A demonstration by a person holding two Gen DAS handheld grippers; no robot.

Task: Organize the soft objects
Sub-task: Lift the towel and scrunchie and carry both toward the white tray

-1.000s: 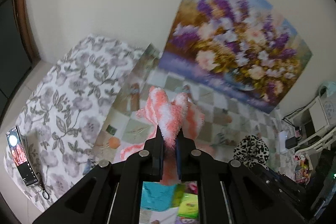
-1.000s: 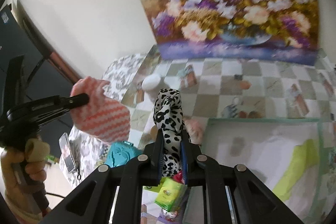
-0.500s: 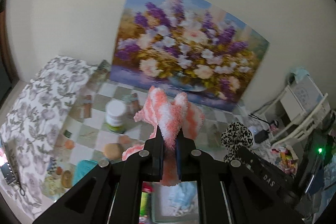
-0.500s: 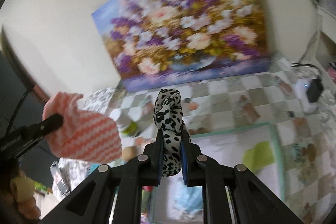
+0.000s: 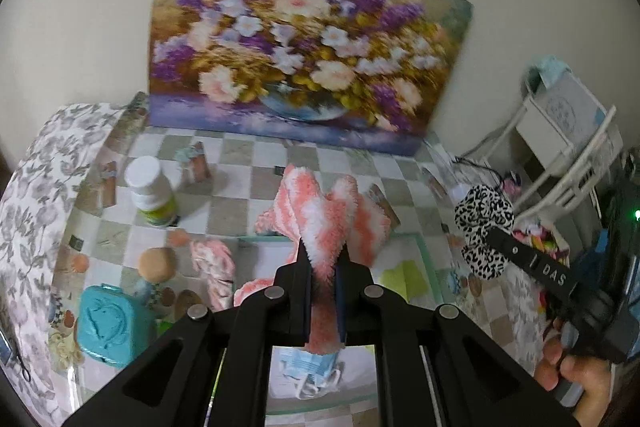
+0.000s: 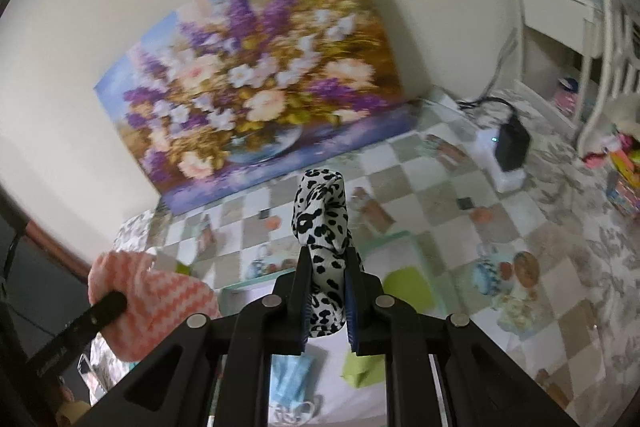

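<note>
My left gripper (image 5: 323,267) is shut on a fluffy pink-and-white striped cloth (image 5: 320,215), held above a shallow white tray with a green rim (image 5: 424,243). The cloth also shows in the right wrist view (image 6: 152,303). My right gripper (image 6: 327,267) is shut on a leopard-print scrunchie (image 6: 320,211), also above the tray (image 6: 396,237); the scrunchie shows at the right of the left wrist view (image 5: 482,223). A blue face mask (image 5: 308,363) and a yellow-green cloth (image 5: 404,277) lie in the tray. Another pink cloth (image 5: 214,267) lies left of the tray.
A white bottle (image 5: 150,193), a tan round sponge (image 5: 156,263) and a teal case (image 5: 106,325) sit on the checkered table at the left. A flower painting (image 5: 304,43) leans on the back wall. A black charger (image 6: 510,143) and white rack (image 5: 568,147) stand to the right.
Both grippers have swung to the right and now face the painting and the tray more squarely. Each still holds its soft object.
</note>
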